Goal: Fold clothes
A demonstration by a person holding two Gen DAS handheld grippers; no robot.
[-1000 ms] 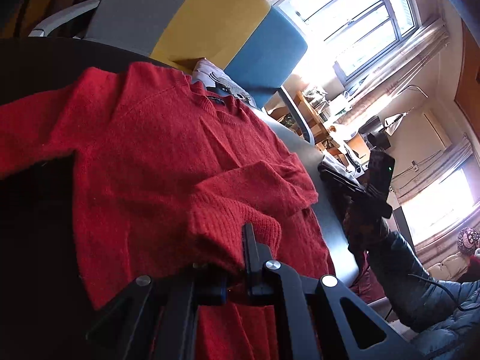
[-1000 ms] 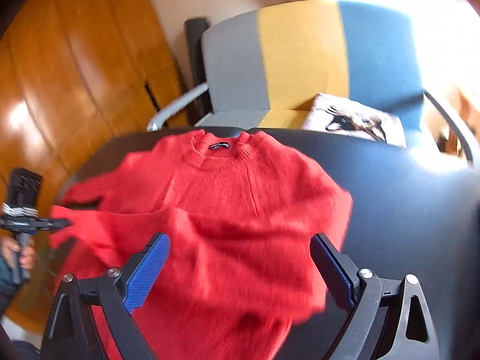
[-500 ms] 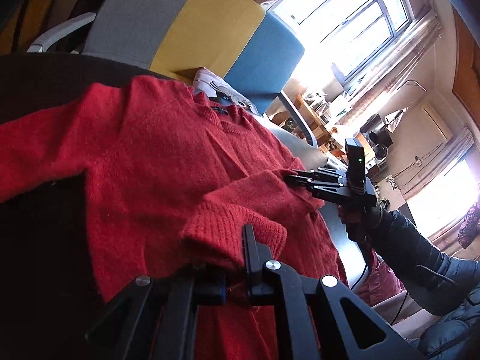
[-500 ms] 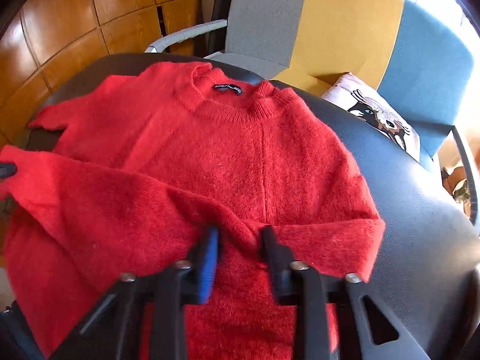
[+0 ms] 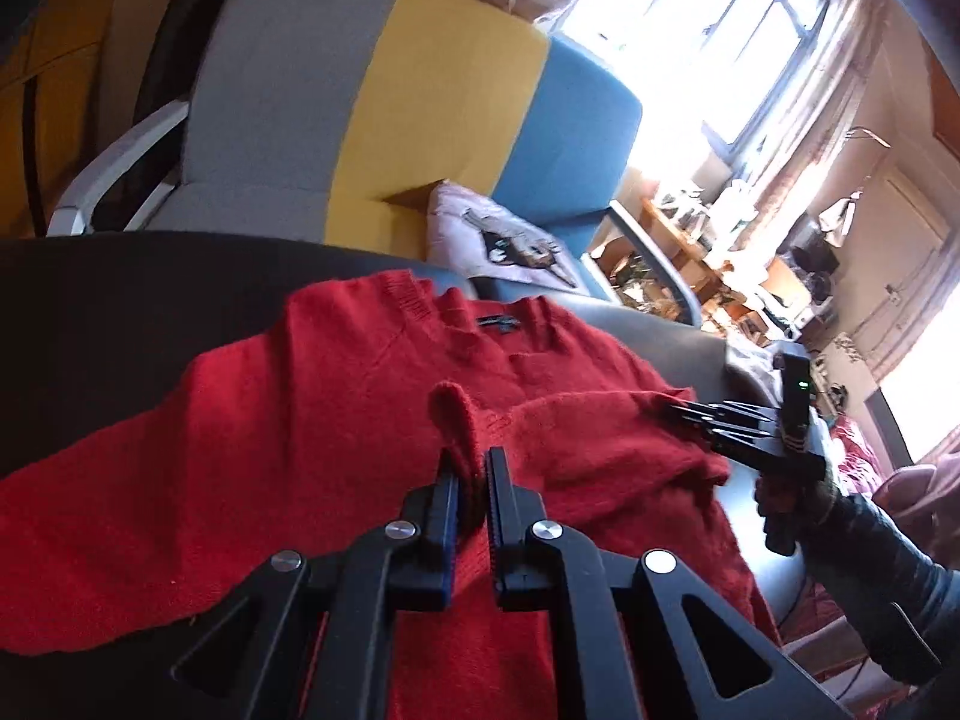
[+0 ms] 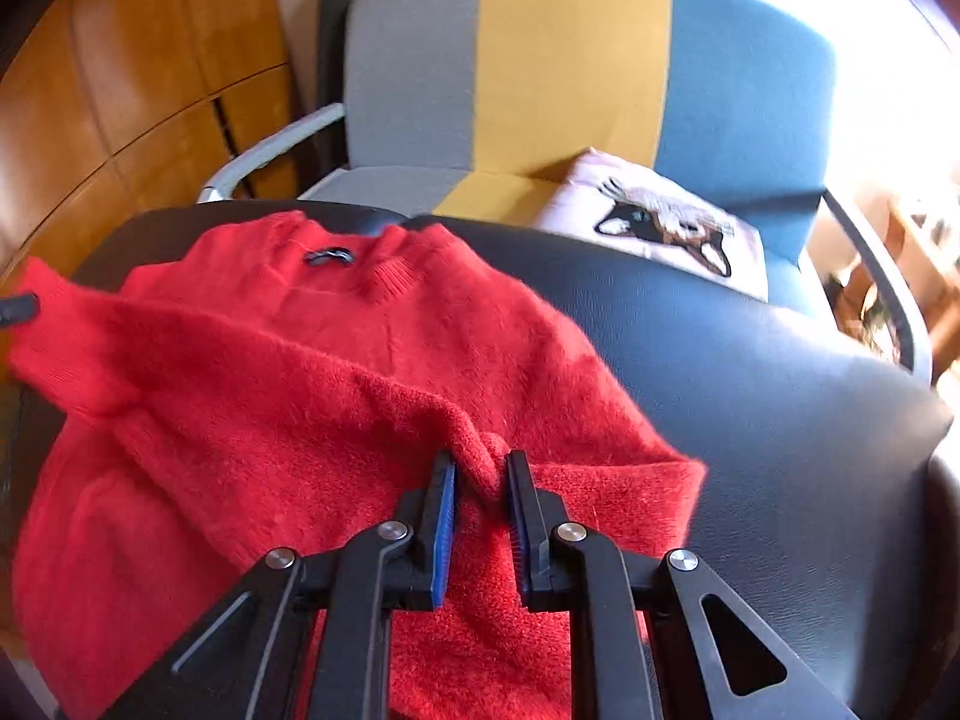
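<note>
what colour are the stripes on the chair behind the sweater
Grey, yellow and blue on the chair, clearest in the right wrist view.

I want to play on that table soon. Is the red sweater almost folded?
Not yet. The red sweater lies collar-up on the dark table, and one sleeve already lies across its front. Right now the left gripper and the right gripper are each pinching a bunch of the knit. The other sleeve is spread out to the side, and the bottom half has not been folded up.
</note>
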